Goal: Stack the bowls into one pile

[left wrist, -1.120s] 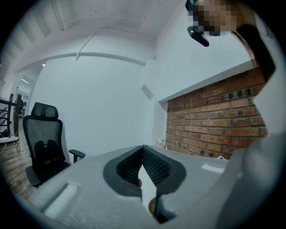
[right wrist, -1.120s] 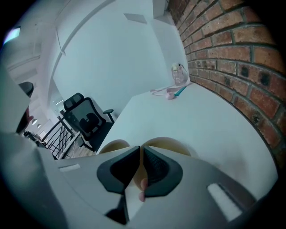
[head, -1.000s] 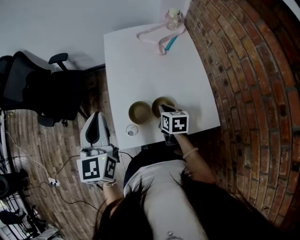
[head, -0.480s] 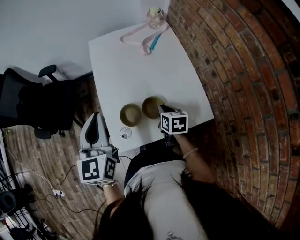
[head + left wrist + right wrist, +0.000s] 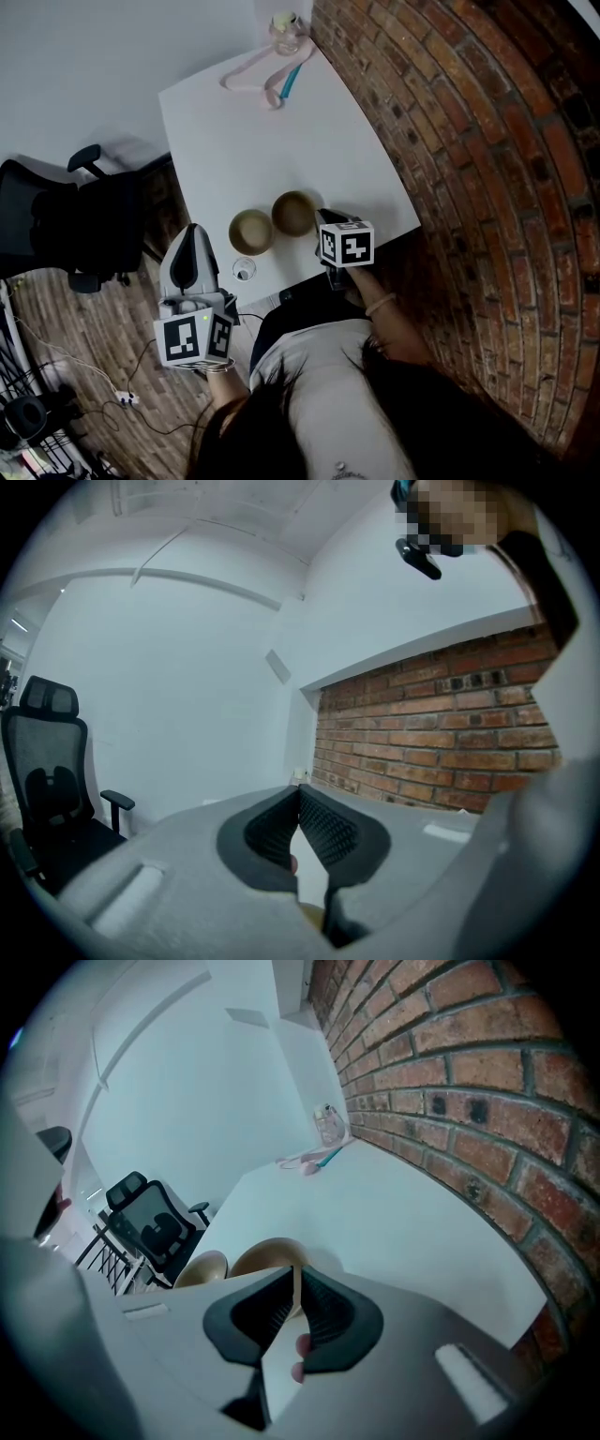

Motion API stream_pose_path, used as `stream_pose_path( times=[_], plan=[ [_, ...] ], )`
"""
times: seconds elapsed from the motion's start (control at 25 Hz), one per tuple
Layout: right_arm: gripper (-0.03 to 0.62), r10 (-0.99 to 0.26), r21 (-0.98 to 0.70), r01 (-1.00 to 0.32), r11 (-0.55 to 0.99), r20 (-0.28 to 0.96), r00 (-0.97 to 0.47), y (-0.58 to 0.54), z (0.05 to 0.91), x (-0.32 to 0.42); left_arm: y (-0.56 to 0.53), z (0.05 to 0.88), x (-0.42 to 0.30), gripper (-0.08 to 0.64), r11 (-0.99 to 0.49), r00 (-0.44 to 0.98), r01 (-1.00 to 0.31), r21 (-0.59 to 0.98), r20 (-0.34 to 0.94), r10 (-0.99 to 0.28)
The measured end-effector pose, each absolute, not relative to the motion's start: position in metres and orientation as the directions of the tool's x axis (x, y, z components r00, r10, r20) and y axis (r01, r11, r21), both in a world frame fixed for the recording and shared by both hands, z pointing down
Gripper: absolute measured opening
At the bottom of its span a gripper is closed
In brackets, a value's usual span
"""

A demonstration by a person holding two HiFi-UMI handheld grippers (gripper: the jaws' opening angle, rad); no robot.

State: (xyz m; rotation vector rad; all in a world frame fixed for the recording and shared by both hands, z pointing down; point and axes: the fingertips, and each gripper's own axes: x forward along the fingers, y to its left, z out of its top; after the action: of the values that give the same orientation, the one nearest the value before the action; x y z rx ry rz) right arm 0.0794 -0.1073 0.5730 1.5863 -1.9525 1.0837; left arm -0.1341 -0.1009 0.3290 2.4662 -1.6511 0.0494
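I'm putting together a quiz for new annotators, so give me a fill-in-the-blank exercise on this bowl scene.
The left bowl and right bowl sit on a ____ table.
The right hand-held gripper is shut on the right bowl's ____.
The left hand-held gripper hangs off the table, above the ____.
Missing words: white; rim; floor.

My right gripper [image 5: 293,1283] is over the table's [image 5: 262,141] near edge, with the right bowl's [image 5: 292,213] rim between its jaws. Left bowl [image 5: 251,231] is just beside it, on the tool's left. Small cup [image 5: 244,271] sits nearer me than that bowl, at the edge. Bottle [image 5: 286,34] and strap [image 5: 258,80] are well ahead, at the far end. Brick wall [image 5: 487,187] is on the tool's right. My left gripper [image 5: 299,799] is off the table, left of the cup, and the chair [image 5: 66,230] is further left.
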Motion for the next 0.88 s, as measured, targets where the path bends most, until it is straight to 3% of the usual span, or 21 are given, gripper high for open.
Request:
stream_pose_path(
  times=[0.88],
  plan=[
    [0.054, -0.587, -0.353, -0.934, 0.048, 0.747, -0.312, -0.112, 0.599, 0.077, -0.116, 0.348, -0.128, -0.001, -0.369, 0.388, -0.921, 0.128, 0.186, -0.903]
  ],
)
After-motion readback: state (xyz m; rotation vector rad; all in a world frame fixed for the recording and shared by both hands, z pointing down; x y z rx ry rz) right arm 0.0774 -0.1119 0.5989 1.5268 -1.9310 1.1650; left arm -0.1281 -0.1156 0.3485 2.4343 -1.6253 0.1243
